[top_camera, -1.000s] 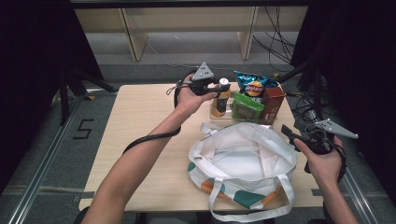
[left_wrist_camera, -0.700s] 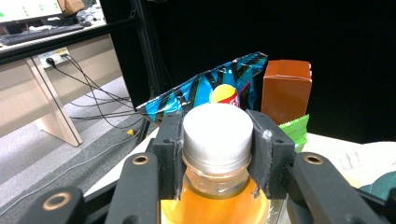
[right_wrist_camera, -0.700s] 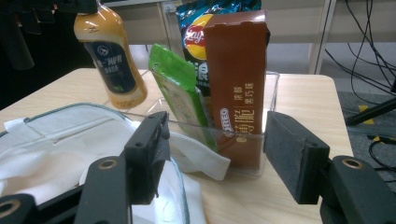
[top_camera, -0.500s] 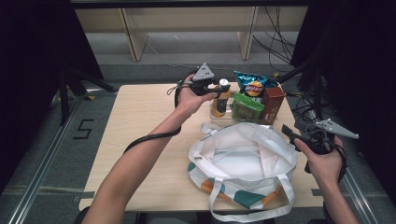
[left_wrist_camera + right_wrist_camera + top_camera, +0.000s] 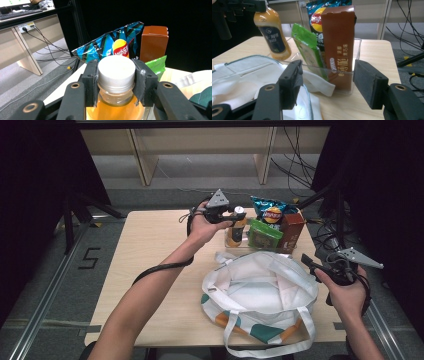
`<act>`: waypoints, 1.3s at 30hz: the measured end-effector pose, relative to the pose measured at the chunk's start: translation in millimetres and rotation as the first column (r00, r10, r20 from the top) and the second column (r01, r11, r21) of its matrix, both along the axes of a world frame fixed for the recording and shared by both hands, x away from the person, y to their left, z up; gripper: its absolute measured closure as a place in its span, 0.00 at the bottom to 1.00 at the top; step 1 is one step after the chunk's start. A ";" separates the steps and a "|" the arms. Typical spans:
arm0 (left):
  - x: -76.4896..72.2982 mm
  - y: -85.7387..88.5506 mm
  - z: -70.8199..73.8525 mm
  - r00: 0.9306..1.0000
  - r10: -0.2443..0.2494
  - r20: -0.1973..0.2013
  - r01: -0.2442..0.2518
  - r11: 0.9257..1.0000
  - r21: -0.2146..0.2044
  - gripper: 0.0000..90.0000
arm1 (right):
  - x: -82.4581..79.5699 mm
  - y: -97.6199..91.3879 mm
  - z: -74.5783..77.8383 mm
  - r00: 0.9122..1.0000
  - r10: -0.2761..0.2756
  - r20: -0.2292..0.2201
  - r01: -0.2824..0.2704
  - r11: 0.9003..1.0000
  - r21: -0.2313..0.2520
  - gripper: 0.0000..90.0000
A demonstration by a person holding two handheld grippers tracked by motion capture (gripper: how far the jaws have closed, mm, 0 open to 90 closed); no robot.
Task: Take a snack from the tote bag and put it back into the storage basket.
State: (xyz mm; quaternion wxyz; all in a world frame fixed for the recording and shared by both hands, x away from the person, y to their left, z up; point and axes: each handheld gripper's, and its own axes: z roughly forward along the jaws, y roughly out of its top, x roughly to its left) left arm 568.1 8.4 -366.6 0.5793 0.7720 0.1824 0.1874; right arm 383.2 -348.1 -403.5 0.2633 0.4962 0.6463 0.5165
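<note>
**Kid:** Why is the left gripper (image 5: pixel 231 213) pinching the bottle (image 5: pixel 235 227) right at the top?

**Helper:** The white cap (image 5: pixel 116 70) sits snug between its two black fingers (image 5: pixel 90 80), one pad on each side. I think that is a good spot to lift from, because the orange part below the fingers is fatter and hangs free.

**Kid:** Where is the bottle standing?

**Helper:** At the left end of the clear bin (image 5: pixel 357 50), in a row with the green pack (image 5: pixel 308 53), the brown box (image 5: pixel 339 45) and the chips bag (image 5: pixel 111 46). The chips and the box are just past the fingertips in the left gripper view.

**Kid:** And the white bag (image 5: pixel 260 292)?

**Helper:** It lies open on the table (image 5: pixel 150 250), mouth up, close to the person. I guess the snacks go in there.

**Kid:** What is the other hand doing?

**Helper:** The right gripper (image 5: pixel 311 265) is low at the bag's right edge. Its fingers are spread apart with nothing between them. The bag's rim is just under its left finger, and the brown box is ahead.

**Kid:** How is the left arm?

**Helper:** Stretched forward over the table, gripper lying flat.
</note>
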 end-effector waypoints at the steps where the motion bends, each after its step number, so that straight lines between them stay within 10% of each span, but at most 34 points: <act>1: 0.2 0.1 -0.7 1.000 -0.001 -0.002 0.001 1.000 -0.002 0.65 | 0.1 -0.1 0.1 1.000 0.001 0.002 -0.001 1.000 -0.002 0.46; 39: 5.5 1.2 -21.4 0.999 0.016 -0.042 -0.015 0.999 0.029 0.65 | 1.2 -0.3 -1.5 1.000 0.007 0.017 -0.007 1.000 -0.020 0.46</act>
